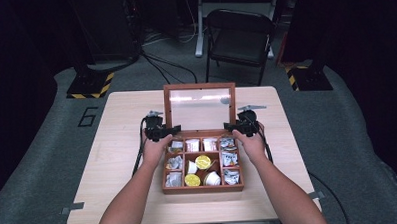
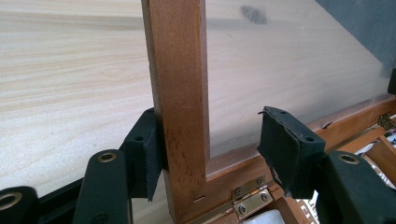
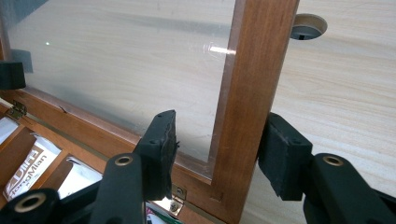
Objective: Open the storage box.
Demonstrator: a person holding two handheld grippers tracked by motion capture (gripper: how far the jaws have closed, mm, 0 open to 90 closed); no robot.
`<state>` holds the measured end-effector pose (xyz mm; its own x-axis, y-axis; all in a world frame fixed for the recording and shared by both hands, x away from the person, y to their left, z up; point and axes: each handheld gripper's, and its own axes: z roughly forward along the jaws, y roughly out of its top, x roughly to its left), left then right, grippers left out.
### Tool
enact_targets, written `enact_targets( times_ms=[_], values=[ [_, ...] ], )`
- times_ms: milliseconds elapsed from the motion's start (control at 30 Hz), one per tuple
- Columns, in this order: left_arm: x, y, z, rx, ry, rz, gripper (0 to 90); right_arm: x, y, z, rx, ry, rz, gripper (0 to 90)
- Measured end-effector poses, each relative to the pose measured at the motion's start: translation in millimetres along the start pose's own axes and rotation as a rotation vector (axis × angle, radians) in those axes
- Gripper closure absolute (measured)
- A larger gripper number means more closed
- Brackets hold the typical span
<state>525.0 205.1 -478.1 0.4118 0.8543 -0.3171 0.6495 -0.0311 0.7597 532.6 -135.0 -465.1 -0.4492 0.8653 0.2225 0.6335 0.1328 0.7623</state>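
Evidently the lid is being handled at both side rails at once. The left gripper (image 2: 212,144) straddles the lid's left rail (image 2: 180,93): one pad (image 2: 148,156) lies against the rail's outer face, while the other stands clear over the glass pane (image 2: 289,60), so its jaws are spread, not pinching. The right gripper (image 3: 224,156) brackets the lid's right rail (image 3: 250,93) the same way, its outer pad (image 3: 282,156) touching or just beside the wood, its inner pad off it; spread as well.

Outward from the jaws, the lid (image 1: 199,87) stands upright on its hinges at the far edge of the wooden box (image 1: 203,188), whose compartments of packets and yellow-topped cups lie just behind the grippers, towards the person.

As I judge it, the step is either letting go of a raised lid or taking hold to lower it. Lowering would need both jaws closed on the rails and the two hands swinging evenly.

Each gripper view gives pad contact and a brass hinge (image 2: 250,198); the high view gives the box's contents and the table (image 1: 112,145).
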Motion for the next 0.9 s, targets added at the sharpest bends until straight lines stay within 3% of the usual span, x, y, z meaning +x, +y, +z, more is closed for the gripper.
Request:
enact_targets(
  times_ms=[433,667,900],
  values=[
    [5.8,-1.2,3.4,0.011,-0.019,-0.048,41.4,-2.5,-0.4,5.8,0.003,-0.003,0.022,48.0],
    [7.3,-2.3,7.1,0.006,-0.019,-0.085,40.8,-5.5,-2.5,7.5,0.01,0.004,0.06,47.7],
    [9.0,-2.7,8.3,0.01,-0.022,-0.084,40.4,-7.0,-3.6,8.4,0.011,0.008,0.073,47.1]
  ],
)
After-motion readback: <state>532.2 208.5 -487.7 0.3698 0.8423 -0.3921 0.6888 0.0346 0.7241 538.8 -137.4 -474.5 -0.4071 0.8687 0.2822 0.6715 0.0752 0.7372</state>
